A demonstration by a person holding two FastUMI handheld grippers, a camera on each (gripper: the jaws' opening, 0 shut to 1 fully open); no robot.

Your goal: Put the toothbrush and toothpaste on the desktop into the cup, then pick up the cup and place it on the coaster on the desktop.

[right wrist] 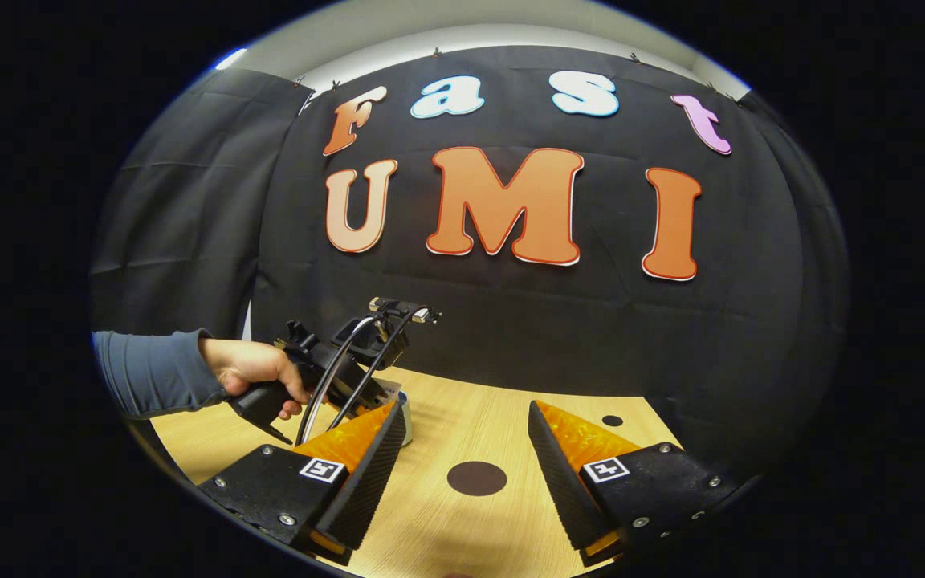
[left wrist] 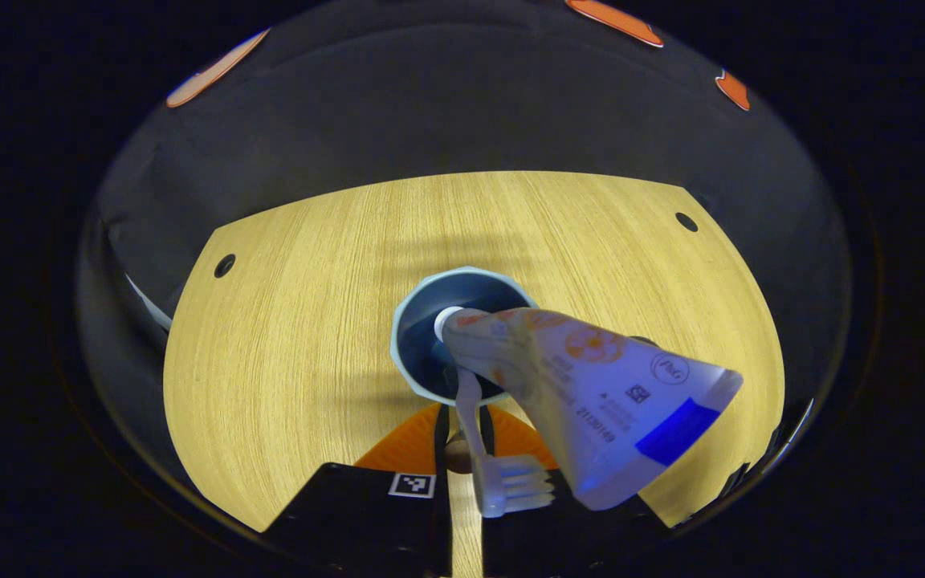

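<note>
Wooden desktop [left wrist: 286,337] under my two grippers, cup [left wrist: 414,337] upright on it, toothpaste [left wrist: 591,385] and toothbrush [left wrist: 503,482] leaning out of the cup, dark coaster [right wrist: 476,478] apart on the desktop, my right gripper [right wrist: 462,474] spread wide and empty, my left gripper [left wrist: 462,474] just behind the cup, grip unclear to me.

We are reading a "P&G" logo and the number "21130149" on the toothpaste tube [left wrist: 599,393], lying right of centre in the left gripper view.
</note>
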